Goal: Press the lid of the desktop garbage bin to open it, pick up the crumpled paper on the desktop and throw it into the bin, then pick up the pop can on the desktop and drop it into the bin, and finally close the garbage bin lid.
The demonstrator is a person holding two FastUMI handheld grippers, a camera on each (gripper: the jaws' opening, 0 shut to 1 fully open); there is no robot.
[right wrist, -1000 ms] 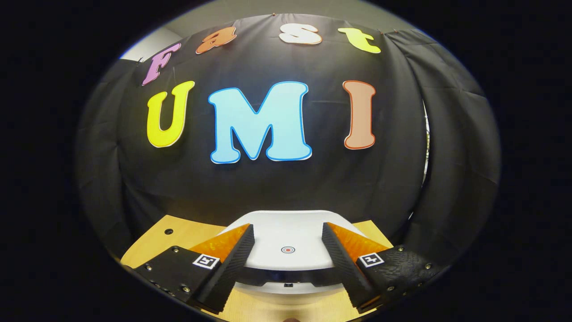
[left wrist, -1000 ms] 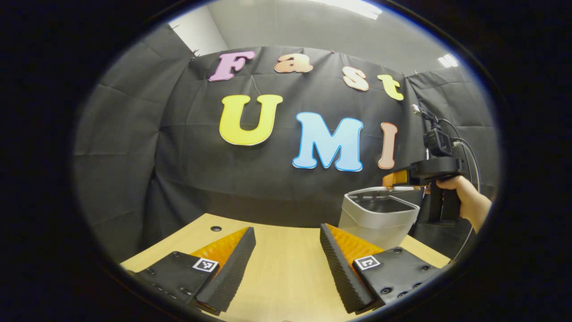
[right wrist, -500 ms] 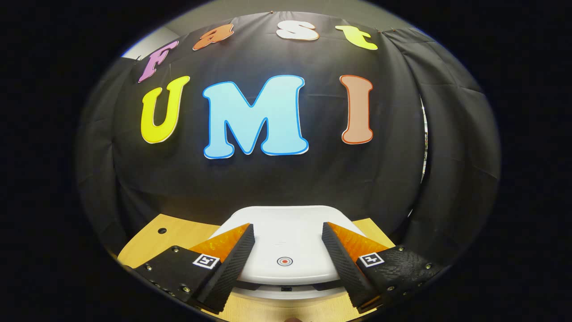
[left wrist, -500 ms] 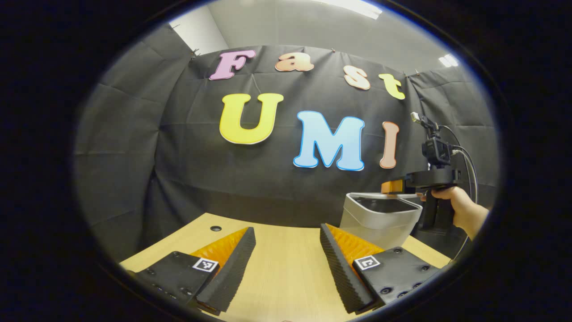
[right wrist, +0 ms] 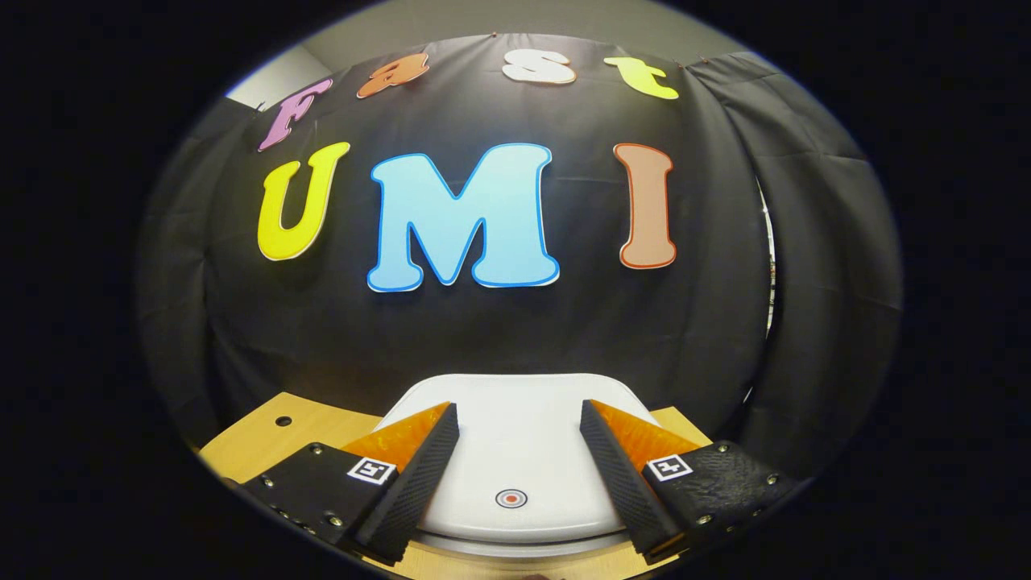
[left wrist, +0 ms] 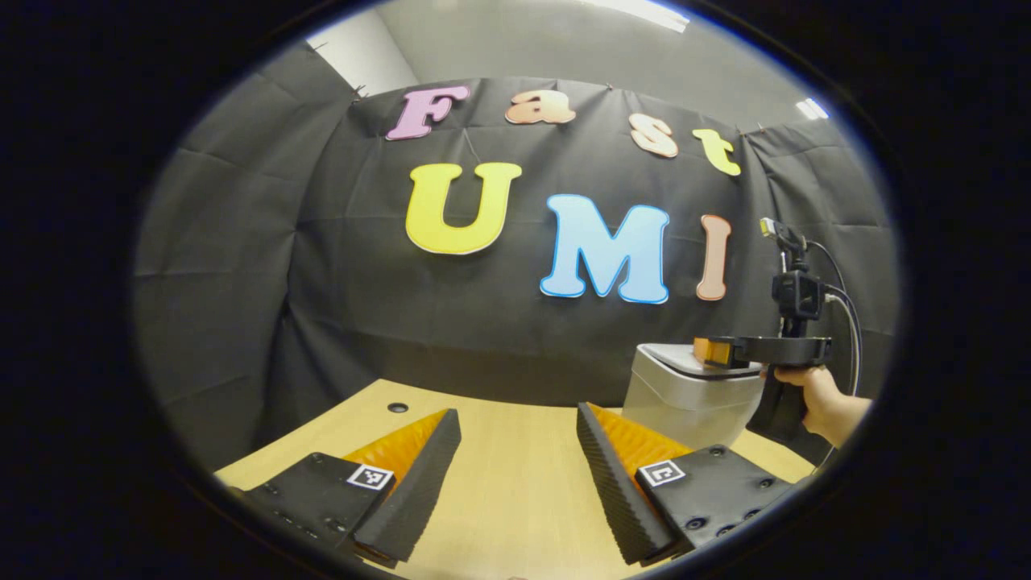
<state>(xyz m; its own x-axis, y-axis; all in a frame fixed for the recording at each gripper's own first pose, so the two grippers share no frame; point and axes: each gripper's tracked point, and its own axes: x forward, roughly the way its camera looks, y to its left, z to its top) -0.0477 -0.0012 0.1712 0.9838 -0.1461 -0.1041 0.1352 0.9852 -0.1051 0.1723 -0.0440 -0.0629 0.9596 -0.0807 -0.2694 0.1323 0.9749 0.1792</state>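
The grey garbage bin stands on the wooden desktop at the right of the left gripper view, its white lid lying flat on top. In the right gripper view that lid, with a small red ring mark, spreads under and between the fingers of my right gripper, which is open and rests on or just over it. The left gripper view shows the right gripper over the lid, held by a hand. My left gripper is open and holds nothing, low over the bare desktop left of the bin.
The light wooden desktop has a small round hole near its far left edge, seen as a hole in the right gripper view too. The black cloth wall stands close behind the bin. A cable trails from the right gripper.
The bin's lid has gone from raised, with the dark inside showing, to flat down on the bin. The right gripper has lowered with it. The left gripper has barely moved.
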